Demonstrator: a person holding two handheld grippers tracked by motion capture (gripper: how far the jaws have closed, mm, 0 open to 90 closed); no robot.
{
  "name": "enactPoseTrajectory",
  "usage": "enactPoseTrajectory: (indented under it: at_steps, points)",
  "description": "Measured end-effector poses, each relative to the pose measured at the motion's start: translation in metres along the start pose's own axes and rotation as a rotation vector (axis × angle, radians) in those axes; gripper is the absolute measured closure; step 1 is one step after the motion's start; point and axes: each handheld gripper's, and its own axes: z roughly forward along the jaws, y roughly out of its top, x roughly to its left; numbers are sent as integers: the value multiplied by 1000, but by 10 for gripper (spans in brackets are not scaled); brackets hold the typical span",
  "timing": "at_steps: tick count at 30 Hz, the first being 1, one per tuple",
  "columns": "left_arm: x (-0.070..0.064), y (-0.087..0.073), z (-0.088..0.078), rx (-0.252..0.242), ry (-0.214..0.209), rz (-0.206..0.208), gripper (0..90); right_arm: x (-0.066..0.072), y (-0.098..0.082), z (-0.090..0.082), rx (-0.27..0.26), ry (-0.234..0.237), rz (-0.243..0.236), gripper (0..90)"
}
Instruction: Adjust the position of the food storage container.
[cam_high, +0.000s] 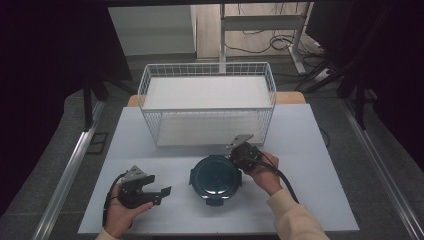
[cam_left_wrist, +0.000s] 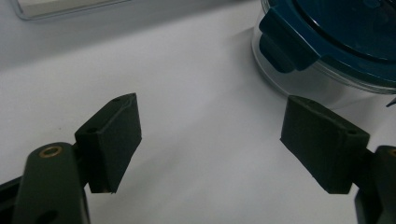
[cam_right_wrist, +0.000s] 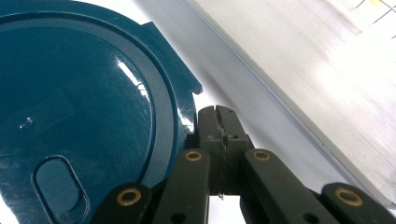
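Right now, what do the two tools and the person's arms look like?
Both tools, the left tool and the right tool, are black with blocky jaws, brass-coloured pivot pins and a grey three-cornered plate on top. A black cable trails from each. The right arm wears a cream sleeve.

One round clear container (cam_high: 216, 181) with a dark teal clip-on lid (cam_right_wrist: 79, 116) is counted on the white table (cam_high: 310, 165). One white wire basket (cam_high: 207, 102) is counted behind it. Two handheld grippers are counted: the left gripper (cam_high: 162, 192) and the right gripper (cam_high: 235, 159). Two hands are seen, one on each gripper. Four locking tabs are made out on the lid.
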Motion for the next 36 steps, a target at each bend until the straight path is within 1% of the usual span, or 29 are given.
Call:
enactPoseTrajectory:
  at_steps: [2, 3, 4, 5, 7, 10, 14, 15, 16, 18, 19, 21, 23, 25, 26, 28, 29, 31, 33, 36]
  points:
    - [1, 0, -1, -3, 2, -3, 201, -1, -1, 0, -5, 7, 38, 897]
    - [1, 0, -1, -5, 3, -3, 201, -2, -2, -2, -16, -9, 59, 896]
    - [1, -1, -2, -7, 2, -3, 201, -2, -4, -4, -23, -24, 68, 896]
    - [2, -1, -3, -8, 2, -5, 201, -4, -6, -9, -36, -32, 101, 896]
    - [3, -1, -3, -10, 3, -8, 200, -6, -15, -22, -90, -2, 184, 896]
    - [4, -1, -2, -8, 5, -9, 201, -5, -30, -38, -130, 14, 211, 896]
    - [1, 0, -2, -10, 4, -7, 200, 0, -57, -57, -174, 40, 247, 882]
    - [0, 0, -2, -11, 5, -7, 200, 1, -63, -60, -182, 47, 257, 853]
    - [0, 1, -3, -12, 6, -7, 200, 2, -69, -63, -187, 52, 258, 806]
    - [0, 1, -3, -14, 9, -9, 200, 5, -81, -68, -211, 68, 275, 657]
    - [-1, 1, -3, -15, 10, -9, 200, 7, -87, -71, -229, 74, 292, 540]
    - [-1, 0, -4, -18, 9, -7, 200, 10, -95, -74, -248, 68, 314, 405]
    - [0, -1, -5, -19, 11, -9, 200, 11, -101, -75, -258, 72, 329, 333]
    - [2, -3, -6, -18, 14, -14, 200, 12, -105, -75, -260, 90, 344, 295]
    - [3, -3, -8, -27, 16, -19, 200, 12, -106, -75, -259, 96, 349, 284]
    - [4, -2, -9, -31, 15, -20, 200, 13, -107, -74, -254, 99, 359, 254]
    - [4, -2, -9, -33, 15, -18, 200, 13, -108, -74, -252, 98, 361, 247]
    - [3, -1, -10, -40, 12, -22, 199, 12, -108, -74, -242, 113, 375, 238]
    - [2, 0, -11, -39, 10, -19, 200, 10, -109, -73, -249, 126, 390, 228]
    - [0, 1, -12, -45, 9, -19, 200, 10, -110, -72, -249, 123, 393, 217]
